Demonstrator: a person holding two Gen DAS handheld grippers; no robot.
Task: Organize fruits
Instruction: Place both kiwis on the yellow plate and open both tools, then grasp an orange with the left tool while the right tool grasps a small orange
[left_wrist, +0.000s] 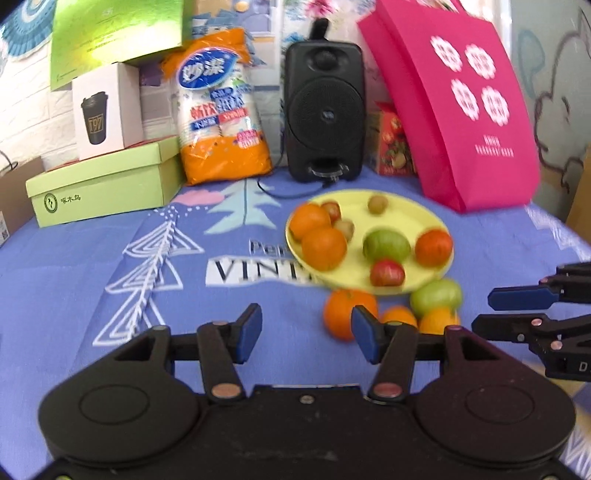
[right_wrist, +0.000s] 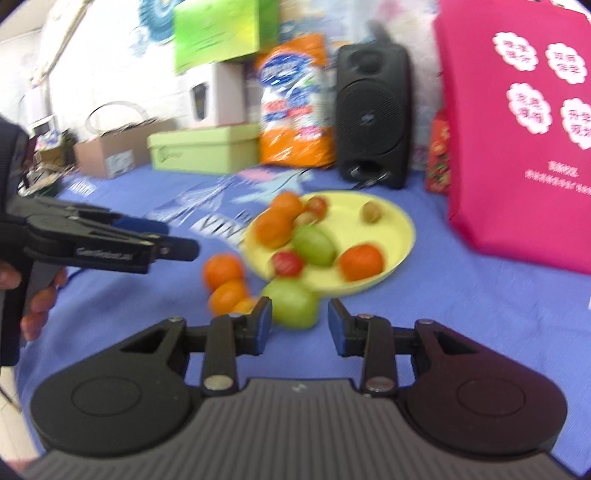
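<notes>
A yellow plate on the blue cloth holds several fruits: oranges, a green fruit, small red and brownish ones. In front of the plate on the cloth lie an orange, two smaller oranges and a green fruit. My left gripper is open and empty, just short of the loose orange. My right gripper is open and empty, with the loose green fruit just ahead between its fingers. The plate also shows in the right wrist view. Each gripper shows in the other's view: the right one, the left one.
Behind the plate stand a black speaker, an orange snack bag, a green box with a white cup box on it, and a pink paper bag. A cable runs from the speaker over the cloth.
</notes>
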